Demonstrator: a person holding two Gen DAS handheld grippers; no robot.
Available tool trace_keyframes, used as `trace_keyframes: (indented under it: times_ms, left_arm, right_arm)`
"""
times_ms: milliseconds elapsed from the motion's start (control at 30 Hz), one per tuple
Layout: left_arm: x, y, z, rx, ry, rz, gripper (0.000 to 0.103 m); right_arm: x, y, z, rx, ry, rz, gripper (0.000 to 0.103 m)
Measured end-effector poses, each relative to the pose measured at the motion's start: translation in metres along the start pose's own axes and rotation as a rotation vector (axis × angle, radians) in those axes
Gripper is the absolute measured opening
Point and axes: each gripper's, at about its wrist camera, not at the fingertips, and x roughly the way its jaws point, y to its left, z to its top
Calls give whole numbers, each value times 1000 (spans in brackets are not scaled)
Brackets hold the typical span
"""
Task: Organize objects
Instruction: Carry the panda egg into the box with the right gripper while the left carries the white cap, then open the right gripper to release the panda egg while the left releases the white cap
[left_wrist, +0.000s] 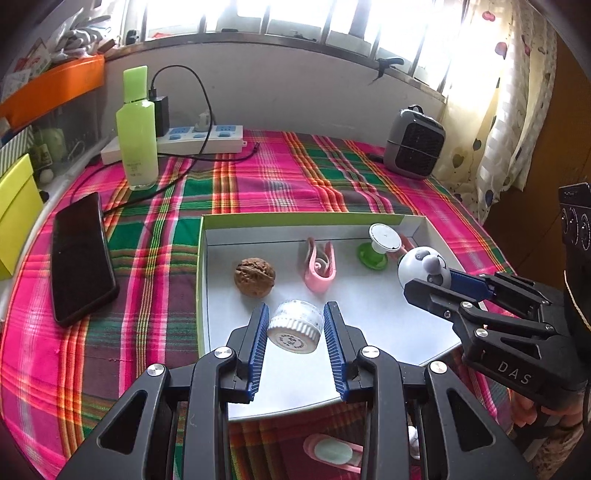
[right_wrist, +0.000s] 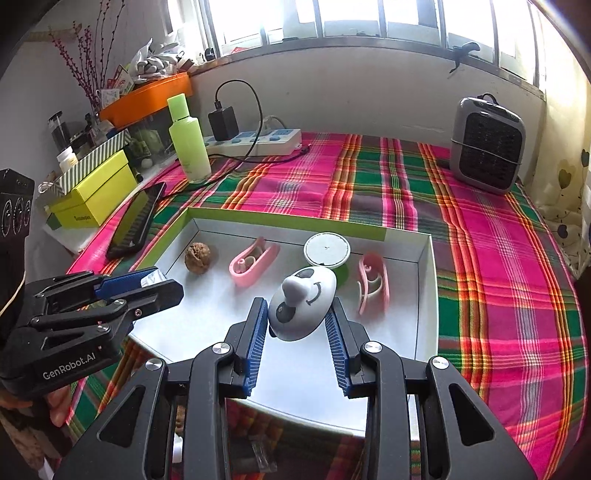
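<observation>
Left claw (left_wrist: 295, 325) angled down over the shallow white box (left_wrist: 314, 219) on the plaid bench (left_wrist: 332, 177), clamped on a small clear jar (left_wrist: 295, 326) (cap toward the camera), right claw (right_wrist: 297, 317) alongside, pitched alike, gripping a panda-faced white knob (right_wrist: 301, 302), both above the box floor.

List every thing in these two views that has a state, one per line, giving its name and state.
Left tongs: shut on the small jar.
Right tongs: shut on the panda toy.
Tray: open, lidless, on the plaid cloth.
Walnut: whole, lying in the tray.
Phone: screen dark.
Green bottle: upright, capped.
Power strip: charger plugged in.
</observation>
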Motion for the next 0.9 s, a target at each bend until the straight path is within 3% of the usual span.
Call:
trace_keyframes:
  times_ms: [900]
  left_arm:
    - [29,6,9,26,38,30,29]
  right_arm:
    - [44,12,16,-48,73,9,34]
